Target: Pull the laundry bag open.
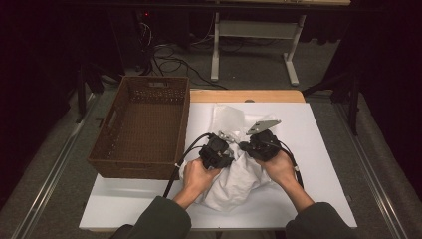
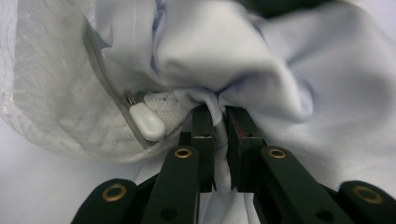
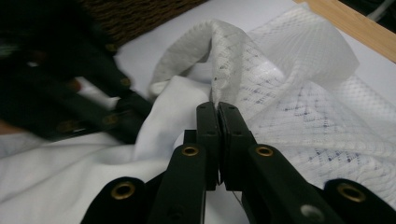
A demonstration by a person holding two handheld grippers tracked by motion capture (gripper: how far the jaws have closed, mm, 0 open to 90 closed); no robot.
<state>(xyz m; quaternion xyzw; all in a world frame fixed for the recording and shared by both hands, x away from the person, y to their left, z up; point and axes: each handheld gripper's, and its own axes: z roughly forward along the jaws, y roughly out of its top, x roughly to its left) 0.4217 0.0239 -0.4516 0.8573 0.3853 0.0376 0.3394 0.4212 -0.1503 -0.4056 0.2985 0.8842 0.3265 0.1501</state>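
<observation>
both hand-held grippers sit side by side at the near middle of the table (image 1: 323, 149), each with its jaws pressed together on fabric: the left hand-held gripper (image 1: 217, 151) is clamped on a bunched fold of the white garment (image 1: 234, 181), seen in the left gripper view as cloth gathered tight between the jaw tips (image 2: 215, 114), just beside the white zipper pull (image 2: 147, 122) of the mesh laundry bag (image 2: 51, 93); the right hand-held gripper (image 1: 260, 145) pinches the edge of that mesh bag (image 3: 299, 93), its jaws closed flat on the netting. the garment lies mostly toward the person, spilling out below the two hands, while the bag extends away from them toward the far edge, so the bag mouth lies between the grippers and its long axis runs away from the person. by my reading the coming move depends on pushing the cloth away from the person into the opening, with the left hand nearer the load. farther off on the left, the brown wicker basket (image 1: 144, 124) stands with its near corner close to the left cable, apart from the fabric and not in the way.
</observation>
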